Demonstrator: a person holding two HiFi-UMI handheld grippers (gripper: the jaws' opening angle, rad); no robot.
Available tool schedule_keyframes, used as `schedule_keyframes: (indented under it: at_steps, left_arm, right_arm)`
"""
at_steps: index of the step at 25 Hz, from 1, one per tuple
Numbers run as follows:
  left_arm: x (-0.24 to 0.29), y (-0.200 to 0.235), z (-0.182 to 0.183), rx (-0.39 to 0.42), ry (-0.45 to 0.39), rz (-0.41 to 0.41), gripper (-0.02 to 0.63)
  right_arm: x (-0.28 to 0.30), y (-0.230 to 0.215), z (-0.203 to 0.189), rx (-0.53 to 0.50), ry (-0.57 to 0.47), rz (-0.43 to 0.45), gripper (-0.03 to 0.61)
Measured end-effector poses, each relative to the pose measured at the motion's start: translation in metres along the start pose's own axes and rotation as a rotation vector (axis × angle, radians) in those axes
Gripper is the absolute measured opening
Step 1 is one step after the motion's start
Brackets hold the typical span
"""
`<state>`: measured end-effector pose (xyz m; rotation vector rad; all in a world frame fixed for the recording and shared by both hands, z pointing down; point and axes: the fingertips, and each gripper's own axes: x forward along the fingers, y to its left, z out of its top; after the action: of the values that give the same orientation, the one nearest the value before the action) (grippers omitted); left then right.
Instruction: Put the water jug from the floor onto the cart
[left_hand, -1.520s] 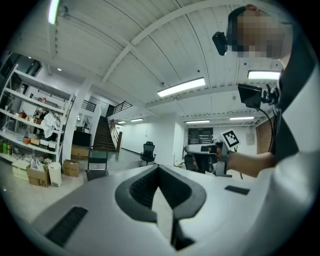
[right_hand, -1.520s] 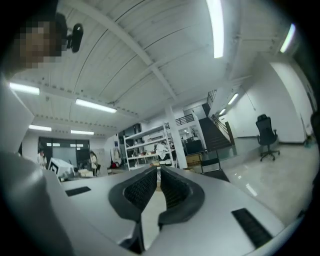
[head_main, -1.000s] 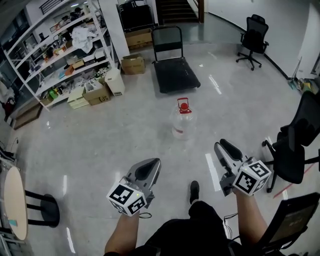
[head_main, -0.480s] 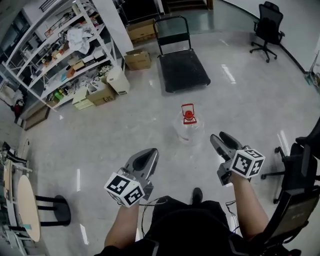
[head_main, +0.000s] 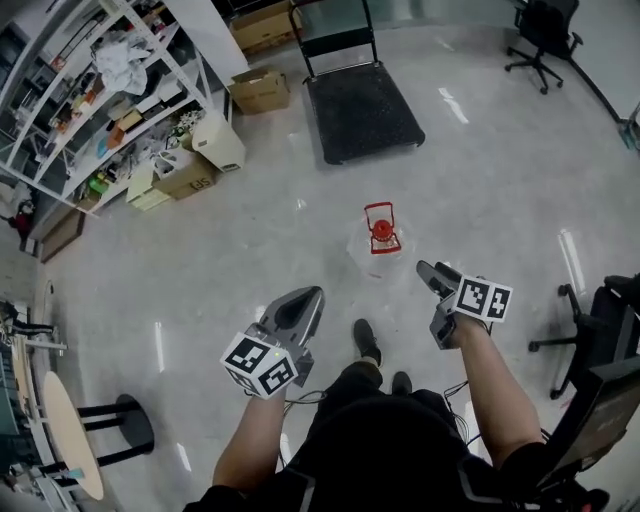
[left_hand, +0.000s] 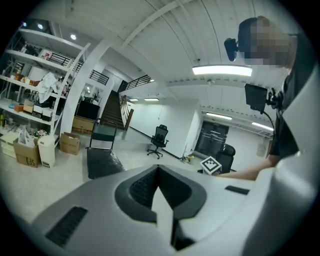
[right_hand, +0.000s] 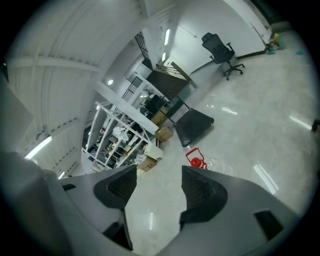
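The water jug (head_main: 378, 245) stands upright on the floor (head_main: 200, 270), not yet lifted. It is a clear-bodied bottle topped by a red cap and carrying handle (head_main: 380, 228). That handle looks like the natural place to take hold, since the smooth round body offers the jaws little.

Beyond the jug and well apart from it sits the cart (head_main: 362, 100), a flat black deck with an upright push bar at its far end. Its deck is bare.

On the near side of the jug, just to its right, is the right hand-held gripper (head_main: 432, 275). Its jaws are opening with nothing between them, probably spreading in readiness for the handle.

On the jug's near left, the left hand-held gripper (head_main: 297, 312) has its jaws pressed together on nothing. It is likely held in reserve to steady the body.

Far to the jug's left is a shelf rack (head_main: 100, 90) with cardboard boxes (head_main: 258, 90) at its foot. One box (head_main: 188, 178) carries dark print too small to read. No label can be made out on the jug, and the grippers' cubes show only black-and-white square markers.
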<state>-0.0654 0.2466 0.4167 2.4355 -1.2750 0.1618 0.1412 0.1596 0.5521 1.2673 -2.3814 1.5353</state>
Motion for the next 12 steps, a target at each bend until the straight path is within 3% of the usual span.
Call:
schedule_keyframes:
  at_steps: [3,7,12]
  left_arm:
    - [0.037,0.046,-0.012,-0.007,0.026,-0.032,-0.009]
    - [0.090,0.107,-0.054,-0.146,0.066,-0.042,-0.009]
    - [0.140,0.150,-0.109,-0.226,0.231,-0.042,-0.009]
  right_arm:
    - [0.046,-0.029,-0.001,0.079,0.022,-0.073,0.262]
    - [0.106,-0.072,-0.007,0.202,0.034,-0.135,0.262]
    - [0.162,-0.124,-0.029,0.294,0.102,-0.239,0.262]
